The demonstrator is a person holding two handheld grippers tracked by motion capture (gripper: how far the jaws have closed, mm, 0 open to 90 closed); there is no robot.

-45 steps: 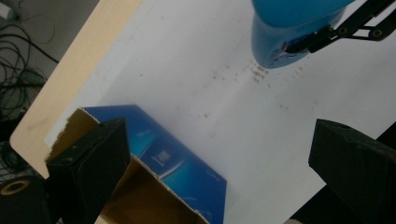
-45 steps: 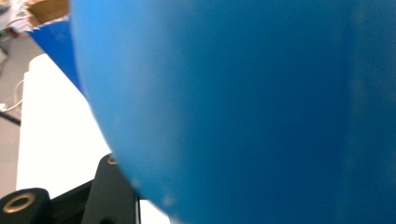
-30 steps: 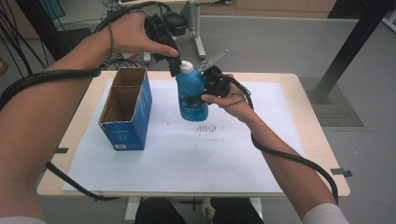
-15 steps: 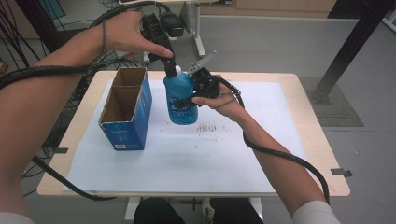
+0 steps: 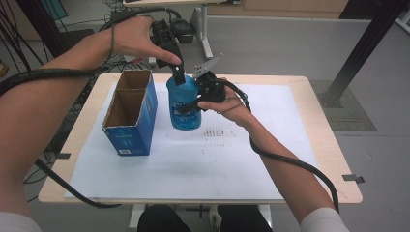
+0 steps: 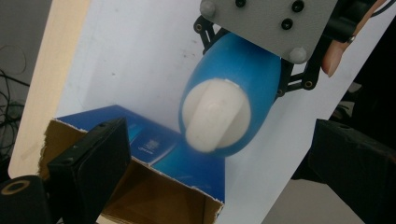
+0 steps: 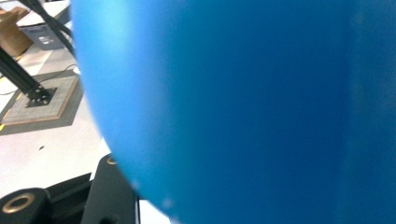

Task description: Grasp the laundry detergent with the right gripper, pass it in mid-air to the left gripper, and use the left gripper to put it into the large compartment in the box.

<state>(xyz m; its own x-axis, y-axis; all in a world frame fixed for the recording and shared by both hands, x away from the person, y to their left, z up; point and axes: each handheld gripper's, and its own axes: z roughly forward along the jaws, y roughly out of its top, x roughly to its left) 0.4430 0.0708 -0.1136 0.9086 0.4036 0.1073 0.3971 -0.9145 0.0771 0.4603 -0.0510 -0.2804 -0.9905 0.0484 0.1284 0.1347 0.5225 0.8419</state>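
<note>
One wooden table (image 5: 319, 145) carries one white paper sheet (image 5: 203, 164). One open blue cardboard box (image 5: 129, 112), rectangular, stands near the table's left edge. One smooth, rounded blue plastic bottle (image 5: 183, 104) with a white cap (image 6: 212, 114) stands upright beside it, toward the far edge. The right gripper (image 5: 205, 94) clamps the bottle's body. The left gripper (image 5: 178, 72) hovers above the cap, jaws apart, holding nothing.
</note>
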